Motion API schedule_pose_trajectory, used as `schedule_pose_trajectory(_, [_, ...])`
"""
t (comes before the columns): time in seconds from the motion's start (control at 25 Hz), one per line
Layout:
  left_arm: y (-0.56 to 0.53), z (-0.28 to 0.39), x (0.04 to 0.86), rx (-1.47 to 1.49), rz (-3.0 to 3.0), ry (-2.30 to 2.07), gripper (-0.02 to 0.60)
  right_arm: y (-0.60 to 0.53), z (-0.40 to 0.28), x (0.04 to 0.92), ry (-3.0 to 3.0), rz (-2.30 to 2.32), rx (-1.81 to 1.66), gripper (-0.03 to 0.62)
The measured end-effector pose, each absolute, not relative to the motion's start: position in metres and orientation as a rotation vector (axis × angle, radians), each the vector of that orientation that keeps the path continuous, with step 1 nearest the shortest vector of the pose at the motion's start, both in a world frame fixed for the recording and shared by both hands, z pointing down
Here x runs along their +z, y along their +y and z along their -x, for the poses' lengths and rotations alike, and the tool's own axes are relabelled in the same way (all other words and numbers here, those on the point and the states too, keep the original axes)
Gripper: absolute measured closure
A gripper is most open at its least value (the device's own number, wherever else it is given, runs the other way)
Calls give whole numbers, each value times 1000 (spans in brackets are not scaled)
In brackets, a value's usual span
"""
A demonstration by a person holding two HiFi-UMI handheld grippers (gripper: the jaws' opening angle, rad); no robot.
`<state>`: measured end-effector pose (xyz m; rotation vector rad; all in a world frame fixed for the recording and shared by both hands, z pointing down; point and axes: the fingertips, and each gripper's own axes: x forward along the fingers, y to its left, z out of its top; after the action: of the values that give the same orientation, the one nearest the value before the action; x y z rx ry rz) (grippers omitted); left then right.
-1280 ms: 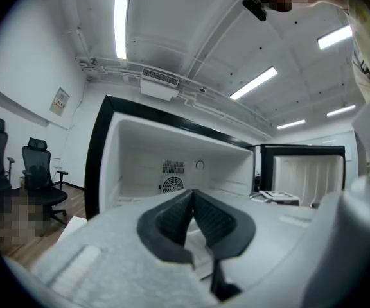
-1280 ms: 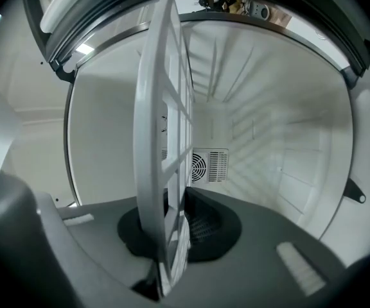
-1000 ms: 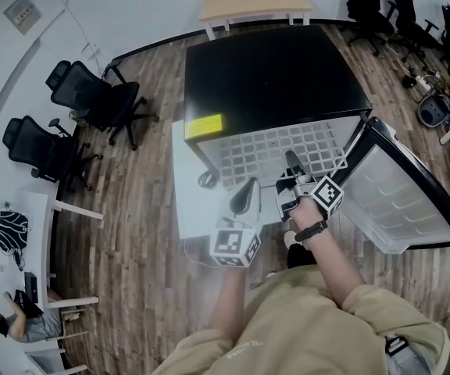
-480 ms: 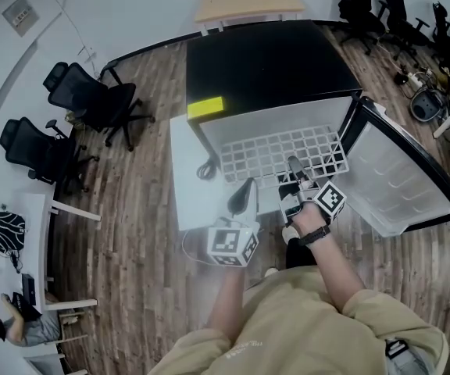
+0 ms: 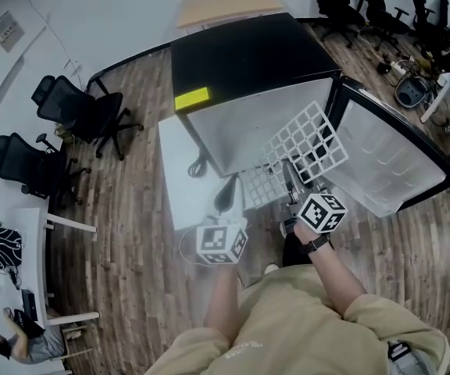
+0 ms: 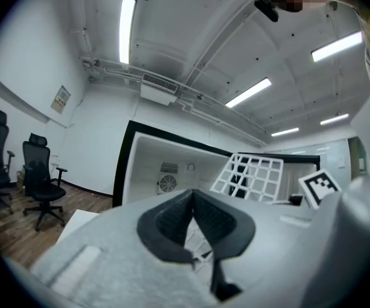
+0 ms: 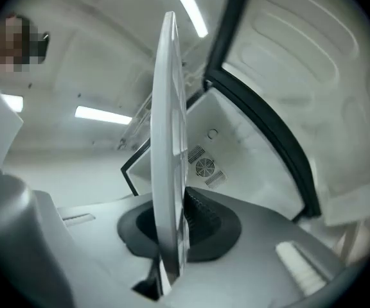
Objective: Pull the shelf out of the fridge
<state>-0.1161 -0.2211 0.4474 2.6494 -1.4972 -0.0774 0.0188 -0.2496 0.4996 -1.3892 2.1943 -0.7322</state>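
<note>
Your right gripper (image 5: 294,184) is clamped on the near edge of the wire shelf (image 5: 303,141). The shelf looks clear of the fridge (image 5: 248,61), rolled up on edge and stretching away from you by the open door (image 5: 393,166). Your left gripper (image 5: 230,190) is closed on nothing, just beside the shelf's lower left corner.

I can't read the yellow label (image 5: 191,98) on top of the fridge (image 5: 248,57); it is too small. In front of the fridge, the shelf (image 7: 169,140) sits edge-on in my right gripper (image 7: 172,230), its grid unseen there and its lower end cut off.
</note>
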Motion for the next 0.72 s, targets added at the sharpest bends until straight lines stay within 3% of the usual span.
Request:
schedule_pose_trajectory(0.36, [-221, 126, 438, -74, -2668, -1562, 583, -219, -26, 451, 2444, 1764, -59, 568])
schedule_pose_trajectory(0.72, [-220, 110, 439, -45, -2698, -1568, 583, -213, -36, 439, 2456, 1828, 46, 568])
